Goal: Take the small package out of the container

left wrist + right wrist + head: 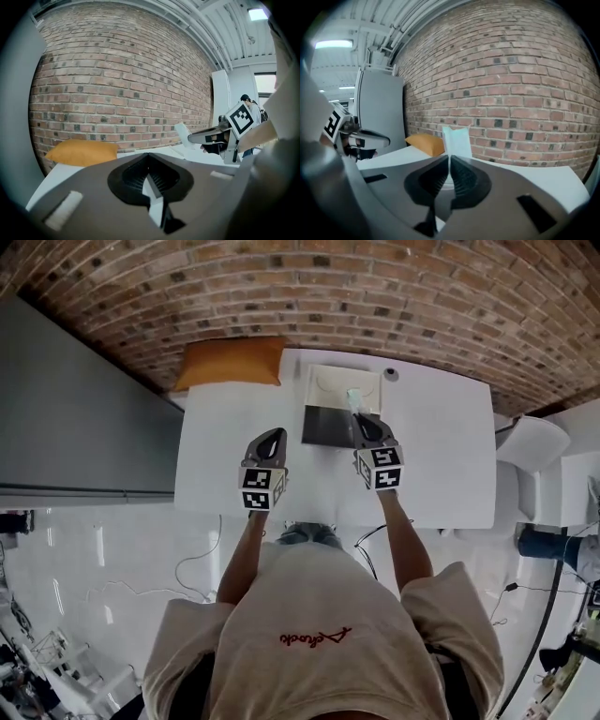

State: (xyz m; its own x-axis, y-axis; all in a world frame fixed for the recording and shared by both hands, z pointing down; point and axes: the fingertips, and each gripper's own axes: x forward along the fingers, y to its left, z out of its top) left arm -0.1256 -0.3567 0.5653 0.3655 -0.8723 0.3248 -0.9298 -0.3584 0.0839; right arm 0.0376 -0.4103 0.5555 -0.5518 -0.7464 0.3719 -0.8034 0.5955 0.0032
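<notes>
- Brick wall point(375, 287) at the back, with one white table point(441, 456) in front of it and one white chair point(536, 442) off the table's right end.
- On the table: one orange cushion point(230, 362) at the far left corner and one open container point(323, 427) near the middle.
- One small package point(354, 397), a pale flat packet.
- Two grippers, both above the table.
- The right gripper point(361, 416) has its jaws clamped on the package's lower edge, and the packet stands up out of the tips.
- From the head view the package sits over the container's right side. Whether it is clear of the rim I can't tell.
- The left gripper point(275, 434) has its jaws together with nothing between them. It is held left of the container, apart from it.
</notes>
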